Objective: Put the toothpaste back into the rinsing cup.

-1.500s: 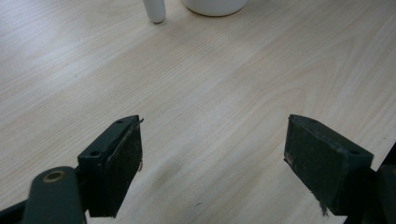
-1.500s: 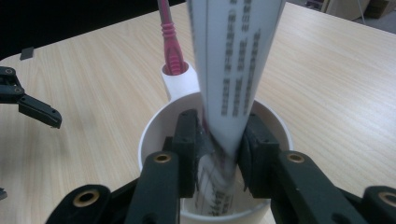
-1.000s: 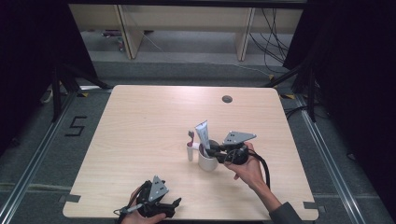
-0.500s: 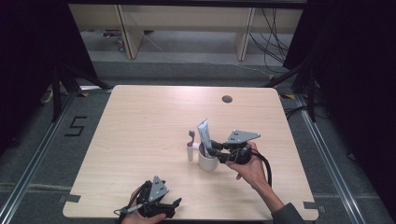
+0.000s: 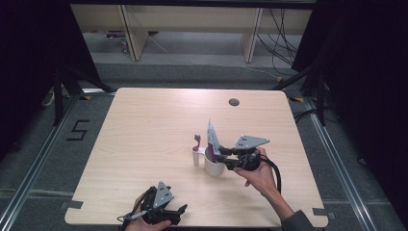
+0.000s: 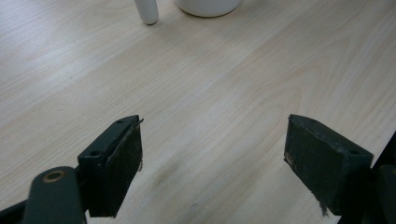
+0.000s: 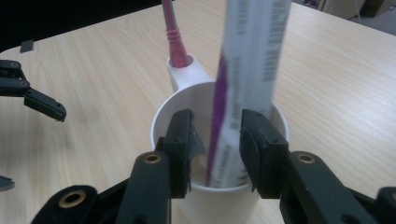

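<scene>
On the pale wooden tabletop (image 5: 144,130) a white cup (image 5: 213,166) stands a little right of the middle, with a hollow white handle (image 5: 196,156) on its left side in the high view. A pink toothbrush (image 5: 197,140) stands upright in that handle, and a white and purple tube (image 5: 212,137) stands in the cup itself, leaning against the rim and rising well above it. The right tongs (image 5: 222,155), held in the person's right hand (image 5: 260,174), reach over the cup's right side at rim height. In the right gripper view the tube (image 7: 245,88) stands between the two black jaws of the right tongs (image 7: 215,149); the jaws have just been opening, a gap shows between the left pad and the tube, and the right pad sits just beside or against it, so the tube is not pinched. The cup (image 7: 219,196) lies right under those jaws, with the toothbrush (image 7: 173,35) behind it. The left tongs (image 5: 179,211) rest low at the near edge of the tabletop, well apart from the cup, in the person's left hand (image 5: 144,222). In the left gripper view the left tongs (image 6: 212,154) stand wide apart with bare wood between them, and the foot of the cup (image 6: 208,7) and the handle (image 6: 147,11) show at the top edge.
</scene>
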Tool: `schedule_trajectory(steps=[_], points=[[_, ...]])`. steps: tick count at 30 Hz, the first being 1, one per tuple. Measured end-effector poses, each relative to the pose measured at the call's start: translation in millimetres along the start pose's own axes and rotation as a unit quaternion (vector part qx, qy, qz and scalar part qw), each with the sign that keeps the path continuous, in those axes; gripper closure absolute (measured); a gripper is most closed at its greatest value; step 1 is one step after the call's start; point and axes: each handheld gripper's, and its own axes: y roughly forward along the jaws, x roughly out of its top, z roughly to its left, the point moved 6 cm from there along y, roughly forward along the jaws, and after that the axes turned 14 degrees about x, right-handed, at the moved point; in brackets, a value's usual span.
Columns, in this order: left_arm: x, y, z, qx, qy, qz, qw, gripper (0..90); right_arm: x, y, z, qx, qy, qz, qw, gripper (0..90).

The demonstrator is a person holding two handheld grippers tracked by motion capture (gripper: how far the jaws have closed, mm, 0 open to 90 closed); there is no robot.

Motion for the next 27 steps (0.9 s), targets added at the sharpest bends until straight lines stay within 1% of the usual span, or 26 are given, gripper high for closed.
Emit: schedule_trajectory(steps=[2,3,4,5,6,7,9,11,12,13,14,15,16,17,18,19,20,22,23,24,25,26,27], points=[[-0.4,-0.1,0.8,0.001,0.006,0.003,1.0,19.0,0.8,-0.1,0.3,-0.001,-0.001,-0.005,1.0,65.2],[-0.1,0.0,0.3,0.0,0.004,0.001,1.0,19.0,0.8,-0.3,0.7,0.001,0.0,-0.003,1.0,65.2],[0.6,0.2,-1.9,-0.003,-0.007,-0.004,1.0,19.0,0.3,-0.3,1.2,0.005,0.0,0.0,1.0,65.2],[0.6,0.1,-2.1,-0.004,-0.008,-0.003,1.0,19.0,0.4,-0.1,0.3,-0.003,-0.008,-0.003,1.0,65.1],[0.7,0.4,-2.2,-0.004,-0.009,-0.005,0.9999,19.0,-0.4,0.2,0.1,-0.004,-0.01,0.0,0.9999,65.0],[-0.7,-0.5,1.2,0.0,0.011,0.005,0.9999,19.0,-1.1,0.3,1.5,0.001,-0.006,0.005,1.0,65.0],[0.8,-0.3,-1.9,-0.002,-0.007,-0.003,1.0,19.0,-1.0,0.2,1.6,0.0,-0.004,0.005,1.0,64.3],[-0.4,-0.6,1.1,0.001,0.009,0.004,1.0,19.0,-0.9,-0.1,2.3,0.001,-0.002,0.005,1.0,63.6],[-0.5,-0.4,1.0,0.0,0.009,0.004,0.9999,19.0,-1.0,-0.1,2.6,0.002,-0.002,0.005,1.0,63.3],[-0.4,-0.2,0.6,0.0,0.007,0.003,1.0,19.0,-0.9,-0.2,2.5,0.002,-0.004,0.006,1.0,63.1],[0.8,0.4,-2.5,-0.005,-0.01,-0.006,0.9999,19.0,-0.8,-0.5,2.3,0.0,-0.004,0.005,1.0,62.6],[0.8,0.3,-2.3,-0.004,-0.008,-0.005,0.9999,19.0,-0.5,-0.8,2.3,-0.002,-0.003,0.003,1.0,62.5],[0.9,0.3,-2.3,-0.004,-0.008,-0.006,0.9999,19.0,0.1,-1.3,1.6,-0.004,-0.008,0.001,1.0,62.5],[-0.4,-0.8,0.9,0.0,0.011,0.004,0.9999,19.0,0.2,-1.5,2.3,-0.003,-0.001,-0.001,1.0,62.2],[-0.2,-0.3,0.3,-0.001,0.006,0.002,1.0,19.0,0.1,-2.1,3.1,-0.007,0.004,-0.003,1.0,61.9],[0.5,0.2,-1.3,-0.003,-0.004,-0.003,1.0,19.0,1.3,-3.2,1.7,-0.009,-0.007,-0.005,0.9999,61.9],[0.8,-0.2,-2.1,-0.003,-0.007,-0.003,1.0,19.0,1.6,-3.6,1.6,-0.01,-0.006,-0.008,0.9999,61.8],[1.1,0.0,-2.1,-0.003,-0.008,-0.006,0.9999,19.0,2.5,-4.7,0.2,-0.012,-0.013,-0.013,0.9998,61.4],[0.5,-0.5,-0.7,-0.002,0.0,-0.001,1.0,19.0,2.5,-6.1,0.4,-0.011,-0.012,-0.01,0.9998,61.2],[0.3,-0.7,-0.4,-0.002,0.003,0.0,1.0,19.0,1.7,-7.1,2.9,-0.012,0.01,-0.011,0.9998,61.0],[-0.2,-0.8,1.0,0.0,0.009,0.003,1.0,19.0,2.4,-7.3,2.1,-0.007,0.002,-0.014,0.9999,60.5],[-0.2,-0.8,0.9,0.0,0.009,0.003,1.0,19.0,2.4,-8.4,1.6,-0.011,0.001,-0.014,0.9998,60.3],[0.4,-0.5,-0.4,-0.001,0.001,-0.001,1.0,19.0,2.7,-9.9,0.8,-0.01,-0.005,-0.013,0.9999,60.0]])
